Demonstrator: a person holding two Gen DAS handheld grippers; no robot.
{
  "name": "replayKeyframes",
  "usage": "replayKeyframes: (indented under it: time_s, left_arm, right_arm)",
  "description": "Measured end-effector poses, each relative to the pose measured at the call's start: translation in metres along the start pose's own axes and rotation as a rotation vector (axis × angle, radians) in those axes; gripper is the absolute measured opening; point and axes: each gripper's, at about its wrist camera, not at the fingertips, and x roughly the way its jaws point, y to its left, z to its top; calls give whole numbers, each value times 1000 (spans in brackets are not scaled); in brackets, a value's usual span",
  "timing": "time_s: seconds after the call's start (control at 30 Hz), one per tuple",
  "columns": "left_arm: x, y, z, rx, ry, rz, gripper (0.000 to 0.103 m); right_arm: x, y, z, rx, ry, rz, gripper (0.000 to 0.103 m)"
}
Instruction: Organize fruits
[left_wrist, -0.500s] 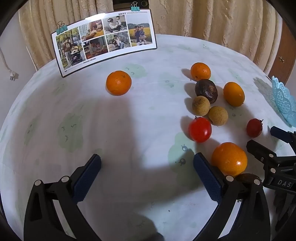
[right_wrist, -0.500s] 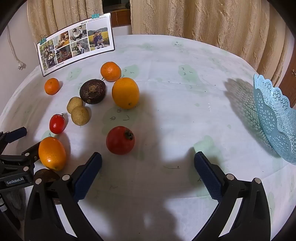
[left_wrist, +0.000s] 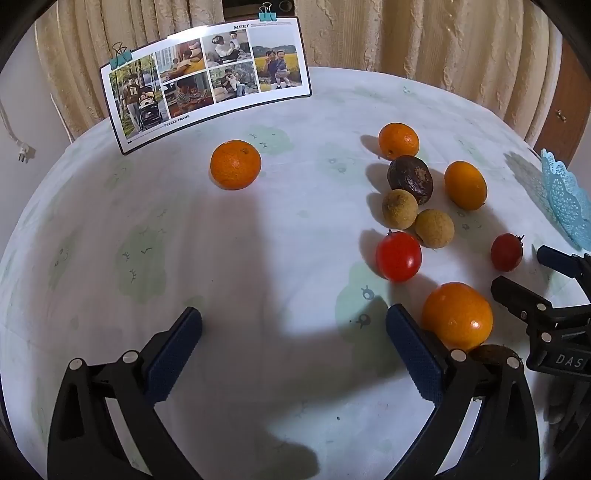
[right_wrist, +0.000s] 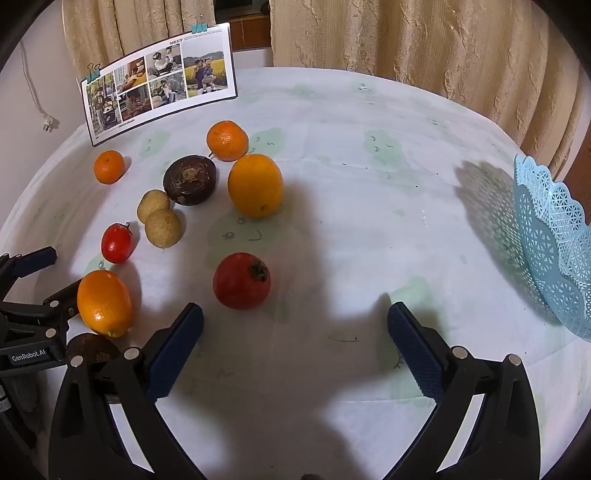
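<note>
Several fruits lie on a round table with a pale cloth (left_wrist: 258, 229). A lone mandarin (left_wrist: 235, 164) sits at the far left. To its right cluster another mandarin (left_wrist: 398, 140), a dark passion fruit (left_wrist: 410, 179), an orange (left_wrist: 465, 185), two brown longans (left_wrist: 400, 208) and a red tomato (left_wrist: 398, 256). A large orange (left_wrist: 457, 316) lies just right of my left gripper (left_wrist: 293, 328), which is open and holds nothing. My right gripper (right_wrist: 295, 325) is open too, with a red pomegranate-like fruit (right_wrist: 242, 280) just beyond its left finger. A light blue lace basket (right_wrist: 554, 243) stands at the right edge.
A curved photo card (left_wrist: 207, 81) held by clips stands at the table's far side, before beige curtains. A dark brown fruit (right_wrist: 92, 349) lies partly hidden behind the right gripper's left finger. Bare cloth stretches between the pomegranate-like fruit and the basket.
</note>
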Motion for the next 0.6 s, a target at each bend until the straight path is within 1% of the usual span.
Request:
replayKeyframes:
  time_s: [0.6]
  left_arm:
    - [0,0,1,0,2,-2,98]
  right_arm:
    - [0,-1,-1,-7,-3,-2,101]
